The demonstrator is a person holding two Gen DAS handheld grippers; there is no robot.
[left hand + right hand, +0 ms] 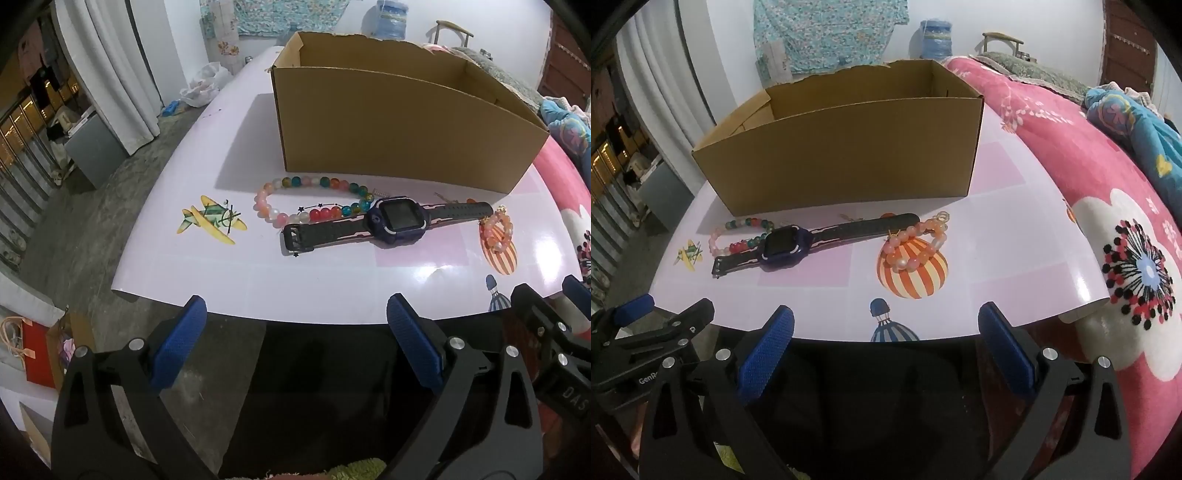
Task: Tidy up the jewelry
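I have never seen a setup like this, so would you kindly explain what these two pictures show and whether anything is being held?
There is no robot here: a person holds a hand-operated gripper in each hand, and each carries a wide-angle camera looking along its jaws. One picture comes from the left gripper, the other from the right gripper. The black arms with blue pads at the bottom are those jaws. Both stand wide open and hold nothing.

On the patterned table lie a multicoloured bead bracelet, a dark smartwatch whose strap lies across part of it, and a smaller pink bead bracelet. Behind them stands an open cardboard box; what shows of its inside looks empty.
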